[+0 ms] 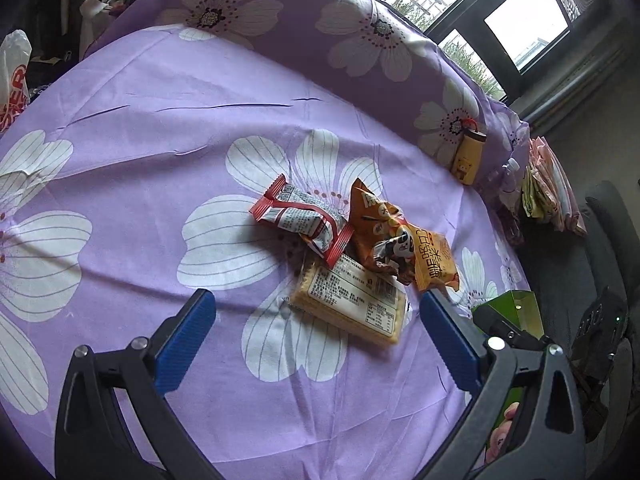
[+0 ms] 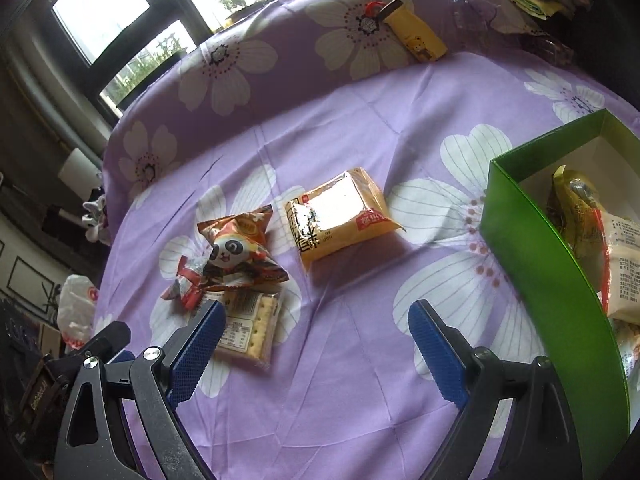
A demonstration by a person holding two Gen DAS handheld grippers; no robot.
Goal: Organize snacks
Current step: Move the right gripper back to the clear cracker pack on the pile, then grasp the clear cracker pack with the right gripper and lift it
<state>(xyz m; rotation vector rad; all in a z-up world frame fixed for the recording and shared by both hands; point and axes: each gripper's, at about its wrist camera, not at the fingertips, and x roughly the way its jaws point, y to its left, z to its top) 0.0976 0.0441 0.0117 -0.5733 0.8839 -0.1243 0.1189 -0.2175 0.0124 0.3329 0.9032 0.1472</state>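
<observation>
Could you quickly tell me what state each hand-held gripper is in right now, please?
Left hand-held gripper: open, holding nothing.
Right hand-held gripper: open, holding nothing.

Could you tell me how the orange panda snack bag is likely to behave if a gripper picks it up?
The panda bag looks puffed and crinkled, so probably light and squashy. Its glossy film may slip between pads. It overlaps the cracker pack, which might shift too.

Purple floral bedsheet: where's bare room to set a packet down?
Free: the purple floral bedsheet between the orange square packet and the green cardboard box, and left of the red-edged wrapper. Crowded: around the panda packet.
</observation>
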